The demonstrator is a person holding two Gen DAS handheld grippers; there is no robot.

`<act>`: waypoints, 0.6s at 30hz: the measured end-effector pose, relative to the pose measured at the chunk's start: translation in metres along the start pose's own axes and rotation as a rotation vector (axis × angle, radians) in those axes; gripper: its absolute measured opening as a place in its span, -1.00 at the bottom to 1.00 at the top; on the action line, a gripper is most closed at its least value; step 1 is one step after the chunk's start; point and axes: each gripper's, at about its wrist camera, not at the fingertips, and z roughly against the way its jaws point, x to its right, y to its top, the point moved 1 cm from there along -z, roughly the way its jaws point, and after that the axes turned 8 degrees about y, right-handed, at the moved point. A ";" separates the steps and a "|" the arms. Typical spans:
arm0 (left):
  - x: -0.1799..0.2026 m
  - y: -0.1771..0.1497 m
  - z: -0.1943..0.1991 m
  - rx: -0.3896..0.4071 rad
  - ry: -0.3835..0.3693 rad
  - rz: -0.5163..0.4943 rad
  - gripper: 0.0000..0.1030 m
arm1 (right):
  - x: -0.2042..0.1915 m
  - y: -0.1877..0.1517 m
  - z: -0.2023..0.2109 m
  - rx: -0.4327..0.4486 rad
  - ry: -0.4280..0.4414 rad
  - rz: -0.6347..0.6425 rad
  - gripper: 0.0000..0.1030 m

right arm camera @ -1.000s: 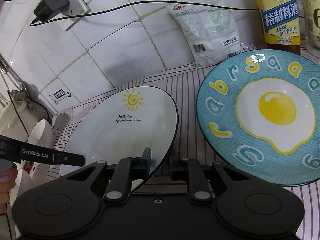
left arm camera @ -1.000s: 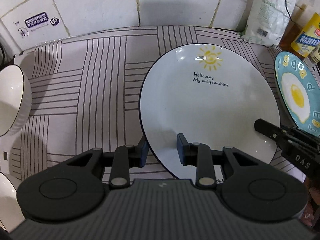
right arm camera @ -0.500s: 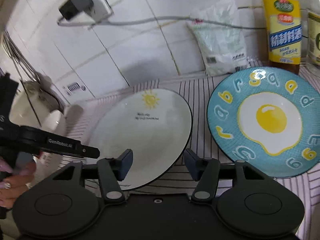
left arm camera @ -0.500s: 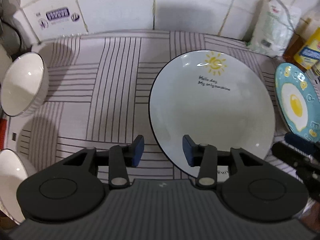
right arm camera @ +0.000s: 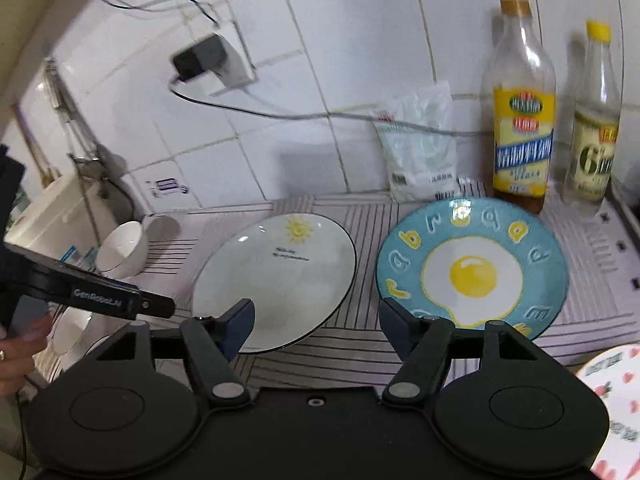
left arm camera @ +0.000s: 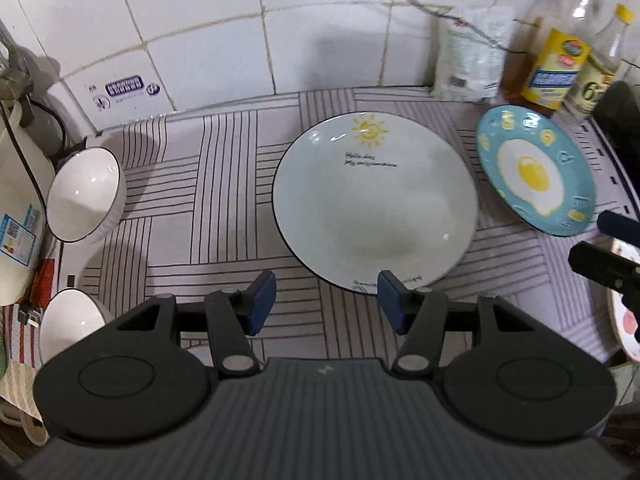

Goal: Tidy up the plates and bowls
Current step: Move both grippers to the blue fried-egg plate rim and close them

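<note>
A white plate with a yellow sun (left arm camera: 375, 200) lies flat on the striped mat (left arm camera: 224, 184); it also shows in the right wrist view (right arm camera: 276, 280). A blue plate with a fried-egg picture (left arm camera: 534, 170) (right arm camera: 472, 268) lies to its right. Two white bowls (left arm camera: 84, 194) (left arm camera: 66, 322) stand at the left. My left gripper (left arm camera: 326, 300) is open and empty, just short of the sun plate's near rim. My right gripper (right arm camera: 316, 326) is open and empty, over the gap between the two plates. A pink-hearted plate (right arm camera: 616, 408) shows at the right edge.
Two bottles (right arm camera: 520, 120) (right arm camera: 592, 132) and a white bag (right arm camera: 420, 148) stand against the tiled wall at the back right. A white appliance (left arm camera: 16, 216) with a cord stands at the far left. A charger (right arm camera: 200, 60) is plugged into the wall.
Both grippers have opened and let go of the sun plate, then pulled back and up. The sun plate now lies flat on the mat.
</note>
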 end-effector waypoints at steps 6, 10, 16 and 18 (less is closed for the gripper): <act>0.017 -0.012 0.034 0.045 -0.005 -0.038 0.26 | -0.014 -0.002 0.042 0.027 -0.022 0.097 0.76; 0.035 -0.022 0.046 0.065 0.027 -0.089 0.31 | -0.018 -0.006 0.062 0.028 -0.034 0.148 0.77; 0.062 -0.032 0.058 0.065 0.008 -0.131 0.45 | -0.018 -0.016 0.089 0.036 -0.063 0.214 0.80; 0.072 -0.033 0.062 0.064 -0.008 -0.140 0.53 | -0.017 -0.019 0.096 0.047 -0.083 0.245 0.83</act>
